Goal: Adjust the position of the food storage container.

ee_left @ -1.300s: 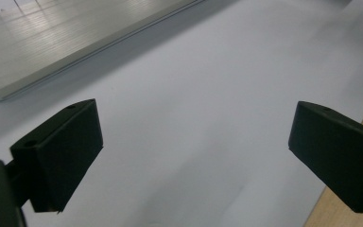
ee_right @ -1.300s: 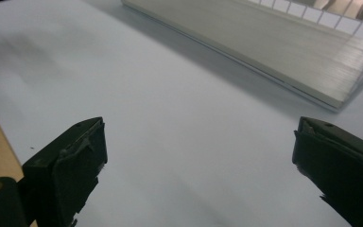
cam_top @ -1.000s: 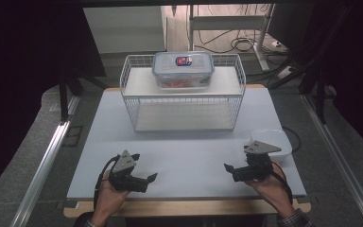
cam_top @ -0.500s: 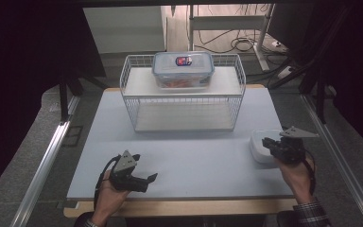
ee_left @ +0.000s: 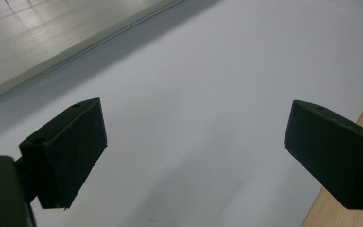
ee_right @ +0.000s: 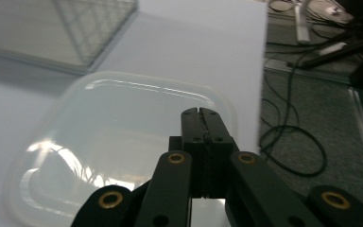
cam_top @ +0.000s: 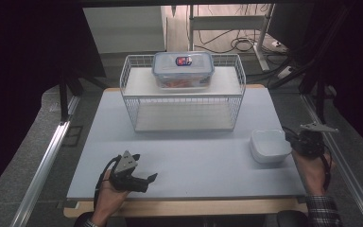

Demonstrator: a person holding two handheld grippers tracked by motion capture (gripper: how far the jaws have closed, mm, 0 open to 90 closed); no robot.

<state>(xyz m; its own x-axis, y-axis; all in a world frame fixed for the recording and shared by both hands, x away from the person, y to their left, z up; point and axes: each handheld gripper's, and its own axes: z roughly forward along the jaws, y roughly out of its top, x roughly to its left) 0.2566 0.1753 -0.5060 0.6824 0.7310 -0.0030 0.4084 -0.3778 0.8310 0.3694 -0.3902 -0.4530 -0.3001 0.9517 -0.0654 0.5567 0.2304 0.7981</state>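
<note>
Right gripper view: jaws pressed flat together with nothing visibly between them, tips of the right gripper [ee_right: 202, 112] poised over the near rim of a translucent white container [ee_right: 123, 142], contact with the rim not clear. Same right gripper [cam_top: 298, 141] in the high view at the right edge of the table [cam_top: 194, 156], just beside the white container [cam_top: 269, 145], held in the right hand [cam_top: 312, 168] coming up from a plaid cuff. Left gripper view: jaws of the left gripper [ee_left: 194, 151] spread wide, holding nothing, bare white tabletop [ee_left: 208, 94] beneath and a strip of wooden edge at the lower right. Left gripper [cam_top: 144, 178] in the high view near the front left of the table, gripped by the left hand [cam_top: 111, 194], well apart from the container. Farther back, a white wire rack [cam_top: 184, 101] standing mid-table, with a clear lidded food box [cam_top: 183, 70] resting on its top shelf, bearing a small red and blue label. Beyond the table, cables on the floor [cam_top: 241, 45].
</note>
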